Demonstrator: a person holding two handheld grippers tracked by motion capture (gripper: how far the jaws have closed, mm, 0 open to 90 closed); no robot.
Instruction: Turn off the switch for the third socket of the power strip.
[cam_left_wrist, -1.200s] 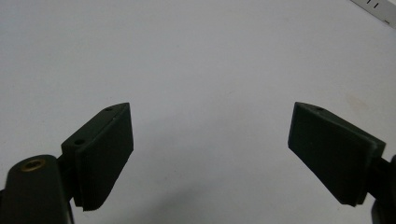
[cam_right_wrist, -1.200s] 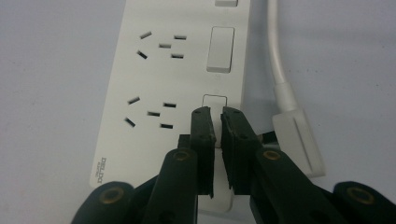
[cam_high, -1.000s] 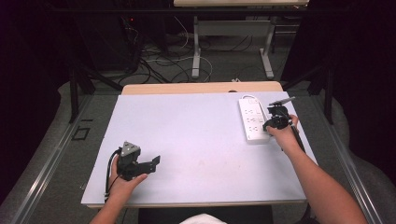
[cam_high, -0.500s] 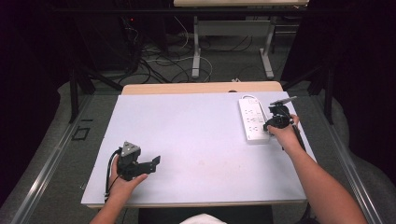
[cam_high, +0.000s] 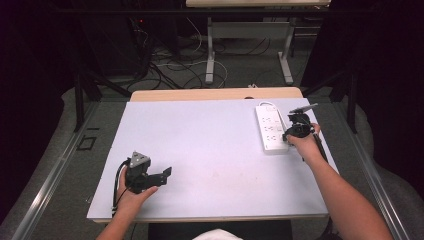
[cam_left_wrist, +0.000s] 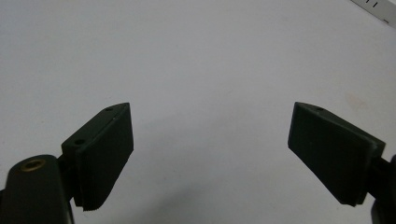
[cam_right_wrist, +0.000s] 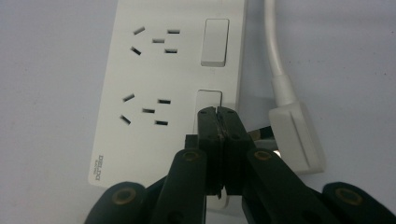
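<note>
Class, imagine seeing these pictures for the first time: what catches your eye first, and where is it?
The white power strip at the table's far right stands out, with the right gripper shut, its tips at the strip's nearest rocker switch. A white plug lies beside the strip. At the near left, the left gripper is held open over the bare table.

Your power strip (cam_right_wrist: 163, 88): plain white, dark socket slots, white rocker switches, small grey logo print at corner. Plug (cam_right_wrist: 295, 135) and its cord white too. Your fingers (cam_right_wrist: 208, 128) matte black, brass-coloured screws. Table (cam_high: 210, 150) pale lavender-grey, light wood edge at far side.
</note>
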